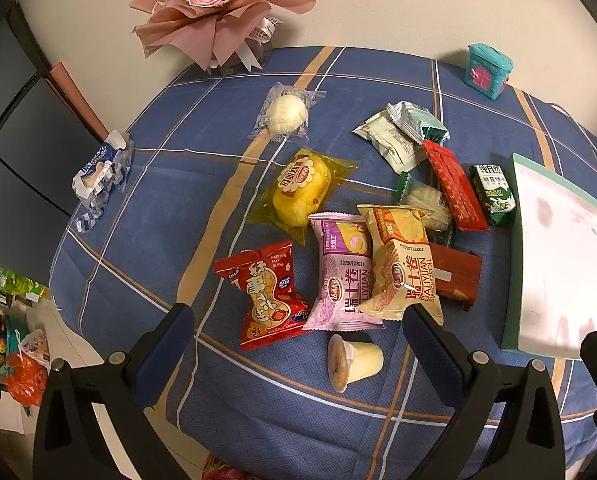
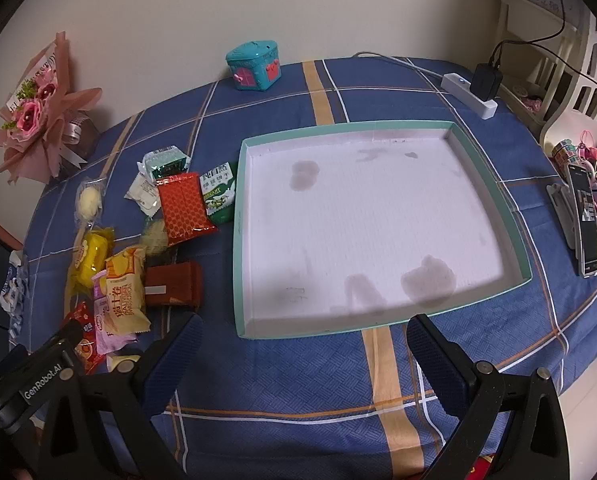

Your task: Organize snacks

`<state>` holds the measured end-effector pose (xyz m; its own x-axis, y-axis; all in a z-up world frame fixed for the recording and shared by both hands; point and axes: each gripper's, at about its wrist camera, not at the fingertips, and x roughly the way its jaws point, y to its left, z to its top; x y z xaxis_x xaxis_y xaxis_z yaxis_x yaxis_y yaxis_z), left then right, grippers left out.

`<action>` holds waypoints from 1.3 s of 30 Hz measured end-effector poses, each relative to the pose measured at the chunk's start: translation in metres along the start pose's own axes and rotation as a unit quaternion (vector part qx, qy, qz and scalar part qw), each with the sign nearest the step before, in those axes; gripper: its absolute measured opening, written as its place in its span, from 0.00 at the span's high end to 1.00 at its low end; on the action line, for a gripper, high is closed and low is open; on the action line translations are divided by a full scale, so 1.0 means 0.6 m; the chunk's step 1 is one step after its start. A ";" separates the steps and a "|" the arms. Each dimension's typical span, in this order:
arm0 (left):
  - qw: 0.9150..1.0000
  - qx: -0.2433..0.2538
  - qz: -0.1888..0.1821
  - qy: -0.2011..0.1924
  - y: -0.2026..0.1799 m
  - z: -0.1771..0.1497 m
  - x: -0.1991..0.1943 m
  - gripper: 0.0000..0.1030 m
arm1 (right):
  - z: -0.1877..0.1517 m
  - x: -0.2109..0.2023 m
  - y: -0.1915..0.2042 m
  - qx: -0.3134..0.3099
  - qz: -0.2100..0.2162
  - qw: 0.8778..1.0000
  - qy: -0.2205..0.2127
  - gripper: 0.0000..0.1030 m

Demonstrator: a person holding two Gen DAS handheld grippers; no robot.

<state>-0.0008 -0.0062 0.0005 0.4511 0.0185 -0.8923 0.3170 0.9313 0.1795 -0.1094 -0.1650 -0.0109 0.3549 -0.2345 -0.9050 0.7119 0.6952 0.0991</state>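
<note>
Several wrapped snacks lie on the blue plaid tablecloth: a red peanut bag [image 1: 267,294], a pink Swiss roll [image 1: 343,270], a cream Swiss roll [image 1: 402,264], a yellow cake [image 1: 301,194], a white bun [image 1: 284,114] and a jelly cup [image 1: 354,362]. My left gripper [image 1: 298,328] hangs open just above the near snacks, holding nothing. A shallow teal-rimmed tray [image 2: 240,216] with a stained white floor sits right of the pile. My right gripper [image 2: 304,336] is open over the tray's near edge, empty.
A pink flower bouquet [image 1: 214,4] and a teal toy house [image 2: 254,65] stand at the table's far side. A power strip with charger [image 2: 472,90] and a phone on a stand [image 2: 586,220] sit at the right. A crumpled blue wrapper [image 1: 100,172] lies far left.
</note>
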 end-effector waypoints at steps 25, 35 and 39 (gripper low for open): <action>1.000 0.001 -0.002 0.002 -0.006 -0.004 0.003 0.00 | -0.003 0.004 0.001 -0.003 -0.001 1.000 0.004 0.00; 1.000 0.001 -0.001 0.002 -0.005 -0.003 0.003 0.00 | -0.003 0.005 0.001 -0.003 -0.001 1.000 0.004 0.00; 1.000 0.001 -0.001 0.002 -0.005 -0.002 0.003 0.00 | -0.003 0.005 0.001 -0.004 -0.001 1.000 0.004 0.00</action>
<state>-0.0023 -0.0085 -0.0020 0.4467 0.0175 -0.8945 0.3196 0.9307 0.1779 -0.1091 -0.1643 -0.0142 0.3480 -0.2303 -0.9088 0.7085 0.6994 0.0941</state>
